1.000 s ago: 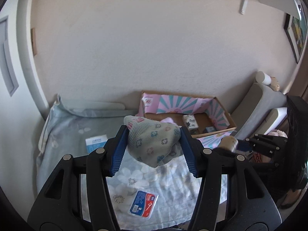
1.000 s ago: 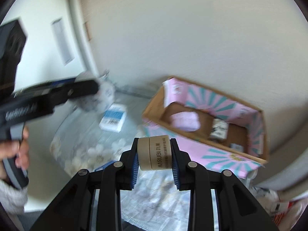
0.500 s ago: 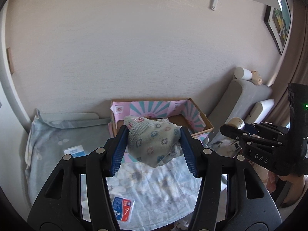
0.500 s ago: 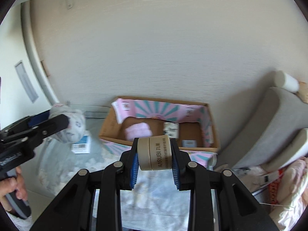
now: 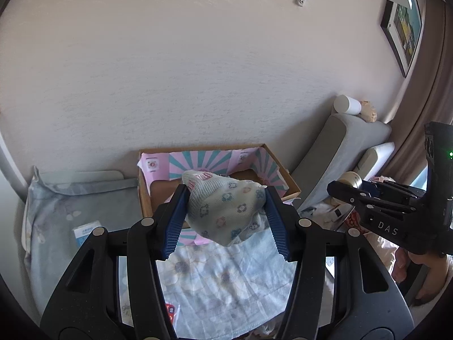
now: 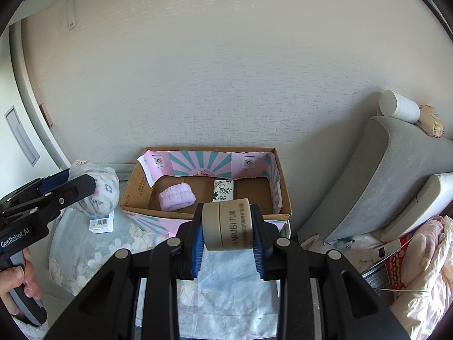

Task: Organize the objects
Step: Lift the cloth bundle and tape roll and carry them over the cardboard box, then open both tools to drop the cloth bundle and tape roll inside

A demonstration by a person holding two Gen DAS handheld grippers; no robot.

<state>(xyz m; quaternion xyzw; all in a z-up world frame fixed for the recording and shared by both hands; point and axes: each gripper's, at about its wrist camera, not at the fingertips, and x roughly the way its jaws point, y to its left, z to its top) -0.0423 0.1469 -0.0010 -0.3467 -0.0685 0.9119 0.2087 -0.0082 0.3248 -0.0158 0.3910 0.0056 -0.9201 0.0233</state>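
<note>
Carrying one item in each hand, the person appears to be bringing both toward the cardboard box (image 6: 203, 198), which sits against the wall at about twelve o'clock from either camera, probably because it serves as the collecting bin. The left tongs (image 5: 226, 221) are clamped on a soft knitted sock (image 5: 226, 209), pale with small flower motifs; it bulges and sags between the ribbed blue pads, so a wide hold suits it. The right tongs (image 6: 228, 226) are closed tight on a tan cylindrical jar (image 6: 228, 226), rigid and smooth, lying on its side with printed lettering across it and the pads pressing its flat ends. Inside the box, lined with pink and teal sunburst paper, rest a fluffy lilac roll (image 6: 177, 197) at ten o'clock from the jar and a small patterned packet (image 6: 223, 190) just above it. Below lies a floral blue bedsheet (image 6: 93, 252), wrinkled and thin, with a small white carton (image 6: 101, 222) at nine o'clock.
</note>
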